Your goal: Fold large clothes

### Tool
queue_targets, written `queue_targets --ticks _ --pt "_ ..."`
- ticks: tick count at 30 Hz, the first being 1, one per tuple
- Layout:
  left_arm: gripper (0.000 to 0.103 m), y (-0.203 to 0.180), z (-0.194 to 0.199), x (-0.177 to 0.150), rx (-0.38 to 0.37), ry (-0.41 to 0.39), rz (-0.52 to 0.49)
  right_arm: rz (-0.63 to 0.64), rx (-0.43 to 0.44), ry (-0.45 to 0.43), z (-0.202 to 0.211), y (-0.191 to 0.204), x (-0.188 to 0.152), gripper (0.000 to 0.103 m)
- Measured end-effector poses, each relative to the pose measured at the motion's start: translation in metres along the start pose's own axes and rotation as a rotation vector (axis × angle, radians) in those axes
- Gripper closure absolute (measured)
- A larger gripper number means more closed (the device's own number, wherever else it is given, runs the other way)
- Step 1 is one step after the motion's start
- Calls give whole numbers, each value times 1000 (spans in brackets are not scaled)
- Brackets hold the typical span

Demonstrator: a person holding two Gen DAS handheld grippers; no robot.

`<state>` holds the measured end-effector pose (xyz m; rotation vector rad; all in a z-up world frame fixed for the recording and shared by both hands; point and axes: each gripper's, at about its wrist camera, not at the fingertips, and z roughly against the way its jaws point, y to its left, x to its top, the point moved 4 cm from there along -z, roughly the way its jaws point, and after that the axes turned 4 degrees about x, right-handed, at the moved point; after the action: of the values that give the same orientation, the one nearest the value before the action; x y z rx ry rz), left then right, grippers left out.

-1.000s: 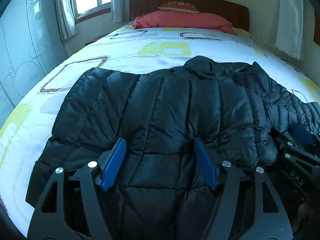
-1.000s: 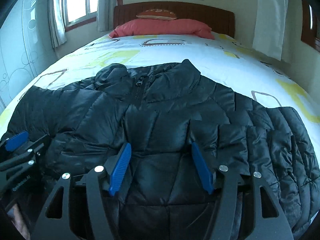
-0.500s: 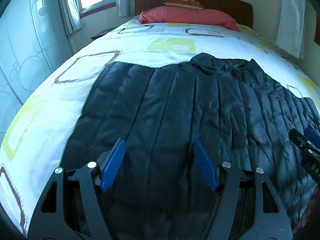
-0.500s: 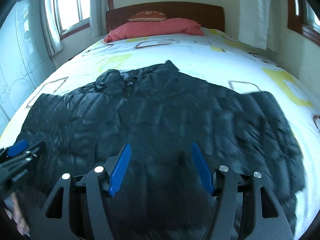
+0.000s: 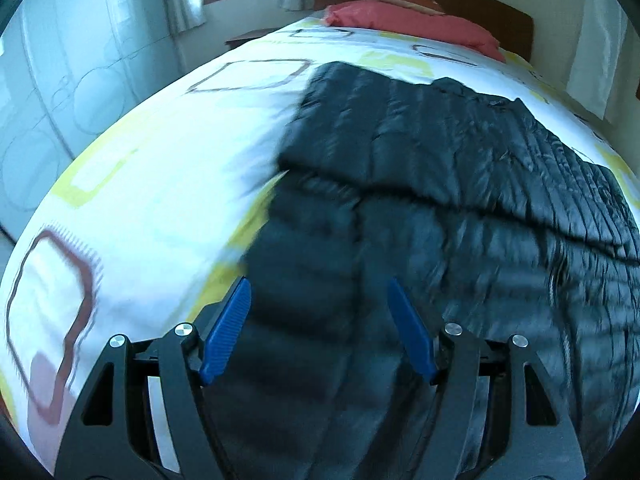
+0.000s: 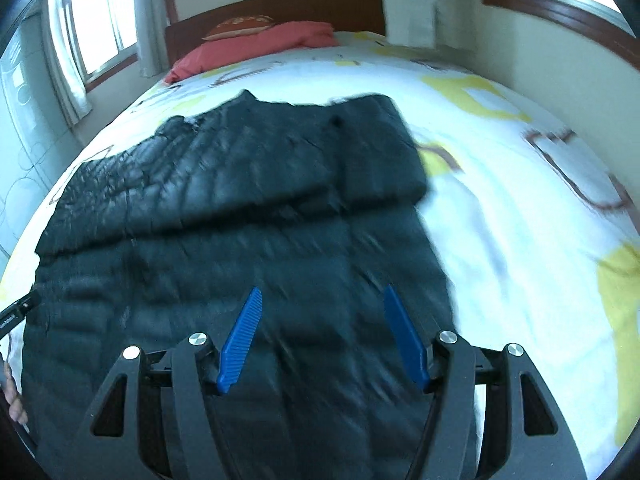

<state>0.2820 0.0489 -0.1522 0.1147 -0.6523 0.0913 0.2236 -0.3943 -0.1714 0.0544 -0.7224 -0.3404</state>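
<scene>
Patterned bedspread (image 5: 152, 184) under dark puffer jacket (image 5: 440, 208) — both sleeves folded across. Left gripper (image 5: 319, 330) and right gripper (image 6: 322, 336) gape wide, empty — grab the hem corners evenly.

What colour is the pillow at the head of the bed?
The pillow is coral red, seen best in the right wrist view.

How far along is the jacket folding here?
Done: the jacket lies on the bed with both sleeves folded across its chest. In hand: nothing; the left gripper and right gripper hang open above the lower part. Left: folding the body up into a compact bundle.
</scene>
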Motion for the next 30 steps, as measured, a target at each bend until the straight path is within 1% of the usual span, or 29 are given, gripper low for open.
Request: queue_targets --ticks 3,9,11,13,17,18,20,22,23,27,28,30 --pt "33 27 12 -23 0 21 43 -43 -17 9 17 -26 -25 40" --pt "33 77 37 -70 -26 58 143 -115 -6 58 37 -64 -74 39" --pt "33 92 45 -86 -41 67 180 -150 13 78 44 -75 -93 39" --pt "33 102 51 -100 -68 87 215 -190 51 86 51 -83 -106 39" --pt "33 118 59 -132 -163 151 316 -240 107 87 70 -92 -128 39" --pt "33 121 63 -141 -197 153 340 -250 124 85 74 -92 -132 39" --pt "33 121 71 -151 -230 150 352 -268 158 87 83 -93 -141 39" --pt "33 119 80 -160 -293 144 359 -295 213 98 89 -91 -149 39" --pt "33 118 84 -166 -350 155 374 -320 254 105 93 -90 -156 39" --pt "32 117 91 -184 -494 179 452 -357 352 107 103 -79 -173 39" --pt "33 117 93 -186 -524 184 481 -358 363 106 105 -75 -176 39" --pt "33 117 96 -189 -562 177 505 -349 379 97 109 -68 -181 38"
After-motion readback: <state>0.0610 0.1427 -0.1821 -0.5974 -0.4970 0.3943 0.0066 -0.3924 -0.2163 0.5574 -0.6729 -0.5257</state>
